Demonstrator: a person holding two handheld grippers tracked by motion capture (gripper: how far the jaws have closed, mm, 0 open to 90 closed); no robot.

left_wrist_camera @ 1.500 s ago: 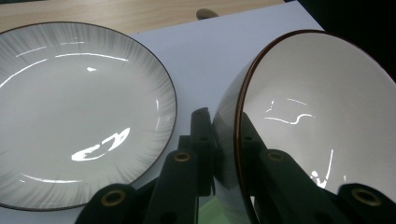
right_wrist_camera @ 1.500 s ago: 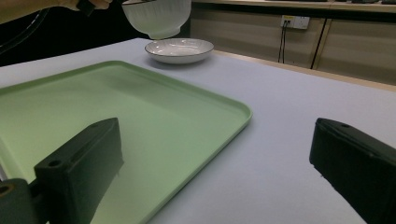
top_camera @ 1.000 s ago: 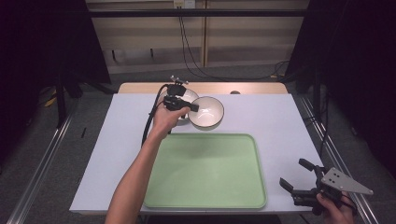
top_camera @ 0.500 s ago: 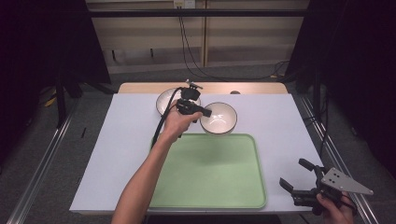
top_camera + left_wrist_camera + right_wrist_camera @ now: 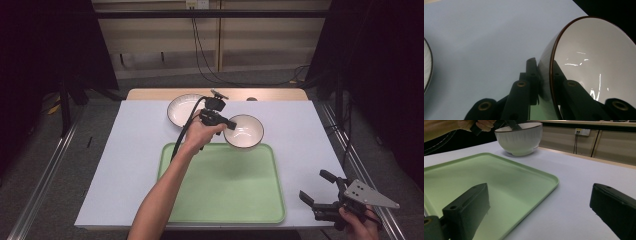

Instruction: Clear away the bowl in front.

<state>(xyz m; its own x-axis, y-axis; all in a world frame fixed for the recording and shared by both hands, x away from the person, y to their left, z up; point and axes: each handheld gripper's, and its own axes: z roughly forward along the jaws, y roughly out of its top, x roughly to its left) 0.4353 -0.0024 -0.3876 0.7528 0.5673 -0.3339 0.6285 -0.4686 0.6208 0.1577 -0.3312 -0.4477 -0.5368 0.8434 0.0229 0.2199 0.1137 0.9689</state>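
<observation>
A second white dish, a plate, is seen on the far side of the table, just beside the left gripper and behind the left hand; its rim also appears at the left edge of the left gripper view. A pale green tray lies bare in the near middle of the table, its far edge just under the bowl. The right gripper is held near the table's near right corner, well apart from the bowl, its jaws spread wide with nothing between them. The bowl is white inside, with a thin dark rim and fine ribbing on its outer wall; it is gripped at its rim by the left gripper, one jaw inside and one outside, as is shown plainly in the left gripper view. It is placed at the tray's far edge, over the table; whether it rests on the surface cannot be told. The table is covered in a pale lilac sheet, with a wooden strip at its far end. Dark curtains, cables and light wall panels are seen behind.
</observation>
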